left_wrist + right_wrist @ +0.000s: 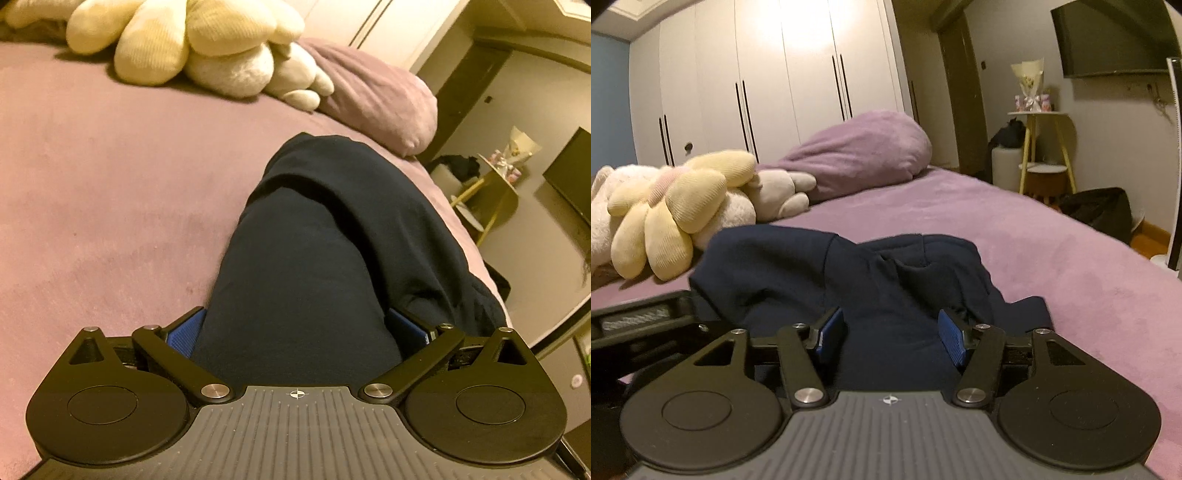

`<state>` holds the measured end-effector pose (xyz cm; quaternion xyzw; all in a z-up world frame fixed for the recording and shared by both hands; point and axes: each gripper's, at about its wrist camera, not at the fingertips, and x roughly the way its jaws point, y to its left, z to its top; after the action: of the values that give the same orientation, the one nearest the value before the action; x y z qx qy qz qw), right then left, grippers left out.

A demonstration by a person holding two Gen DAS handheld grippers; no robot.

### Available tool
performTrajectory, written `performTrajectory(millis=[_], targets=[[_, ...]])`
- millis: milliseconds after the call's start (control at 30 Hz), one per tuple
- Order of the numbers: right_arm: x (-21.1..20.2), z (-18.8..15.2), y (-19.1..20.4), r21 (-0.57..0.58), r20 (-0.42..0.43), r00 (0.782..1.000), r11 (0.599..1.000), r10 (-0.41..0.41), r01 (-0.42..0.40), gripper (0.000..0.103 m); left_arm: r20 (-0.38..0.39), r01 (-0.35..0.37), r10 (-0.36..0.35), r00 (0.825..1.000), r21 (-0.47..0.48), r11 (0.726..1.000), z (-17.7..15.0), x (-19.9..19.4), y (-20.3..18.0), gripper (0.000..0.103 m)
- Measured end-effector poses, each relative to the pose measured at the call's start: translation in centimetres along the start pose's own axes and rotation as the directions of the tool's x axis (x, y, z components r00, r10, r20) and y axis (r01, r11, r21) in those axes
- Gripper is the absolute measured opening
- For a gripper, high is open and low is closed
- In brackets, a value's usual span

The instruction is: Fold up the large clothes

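This was a bedroom in a home. A bed (1015,229) with a purple cover filled most of both views, with a purple pillow (864,151) and soft toys (676,206) lying at its far end. Behind it stood a white wardrobe (757,81) with tall doors and slim dark handles. A television (1108,40) hung on the grey wall, above a small round side table (1039,116) with yellow legs.
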<state>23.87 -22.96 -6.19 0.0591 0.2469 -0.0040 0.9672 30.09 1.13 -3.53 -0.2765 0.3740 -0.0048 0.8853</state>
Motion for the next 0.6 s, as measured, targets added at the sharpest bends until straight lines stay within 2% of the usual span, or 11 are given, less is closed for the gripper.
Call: performTrajectory(millis=[100,167,233,267,300,367,433,500,533,600], targets=[[0.3,0.8,0.0,0.000,-0.027,1.000,1.000,0.011,-0.011,0.058,-0.069,0.042,-0.045,0.997,-0.037,0.998,1.3,-0.8,0.7,0.103],[-0.2,1.7,-0.7,0.037,-0.056,0.997,0.998,0.050,-0.048,0.059,-0.136,0.095,-0.104,0.985,-0.072,0.993,2.5,-1.8,2.1,0.103],[-1.4,3.2,-1.8,0.083,-0.102,0.990,0.992,0.102,-0.094,0.063,-0.161,0.126,-0.139,0.977,-0.087,0.988,3.5,-3.2,3.8,0.103],[-2.5,3.8,-2.4,0.090,-0.112,0.988,0.991,0.106,-0.096,0.074,-0.164,0.138,-0.149,0.975,-0.080,0.987,3.8,-3.9,4.5,0.103],[-3.6,4.2,-3.0,0.087,-0.117,0.991,0.995,0.062,-0.052,0.103,-0.166,0.151,-0.160,0.973,-0.070,0.986,4.2,-4.6,5.2,0.103],[-5.7,4.4,-5.1,0.086,-0.101,0.995,0.996,-0.005,0.014,0.102,-0.174,0.182,-0.190,0.966,-0.058,0.982,4.5,-5.5,6.1,0.103],[-7.0,4.2,-8.3,0.152,-0.143,0.990,0.988,0.013,0.009,0.102,-0.206,0.215,-0.222,0.953,-0.056,0.975,4.4,-5.5,6.6,0.103],[-6.7,3.5,-11.9,0.285,-0.241,0.968,0.959,0.077,-0.005,0.100,-0.236,0.252,-0.259,0.937,-0.058,0.966,4.0,-5.1,6.8,0.103],[-6.3,3.0,-13.2,0.347,-0.276,0.953,0.938,0.122,-0.019,0.095,-0.241,0.264,-0.272,0.931,-0.068,0.962,3.7,-4.9,6.9,0.103],[-5.3,1.8,-15.2,0.469,-0.324,0.922,0.883,0.211,-0.037,0.093,-0.257,0.279,-0.304,0.917,-0.129,0.951,3.4,-4.1,7.6,0.103]])
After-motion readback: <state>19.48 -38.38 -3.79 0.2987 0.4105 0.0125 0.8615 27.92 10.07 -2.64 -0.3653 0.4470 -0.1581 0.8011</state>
